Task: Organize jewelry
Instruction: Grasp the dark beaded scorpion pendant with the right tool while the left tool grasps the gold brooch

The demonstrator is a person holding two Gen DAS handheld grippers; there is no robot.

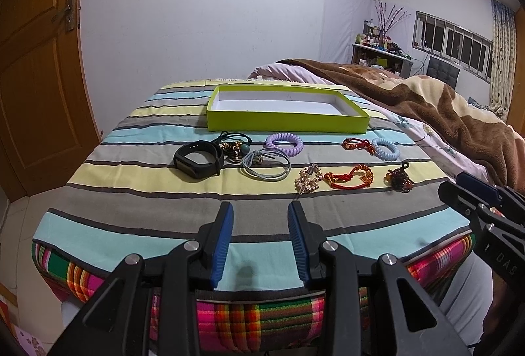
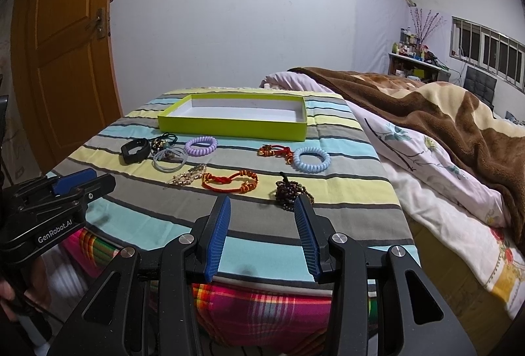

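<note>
An empty lime-green box sits at the far side of a striped cloth. In front of it lie a black wristband, grey cords, a purple spiral tie, a blue spiral tie, two red-gold bracelets, a gold clip and dark beads. My left gripper is open and empty near the cloth's front edge. My right gripper is open and empty, just short of the dark beads.
The cloth covers a table with a plaid layer beneath. A bed with a brown blanket lies to the right. A wooden door stands to the left. Each gripper shows at the edge of the other's view.
</note>
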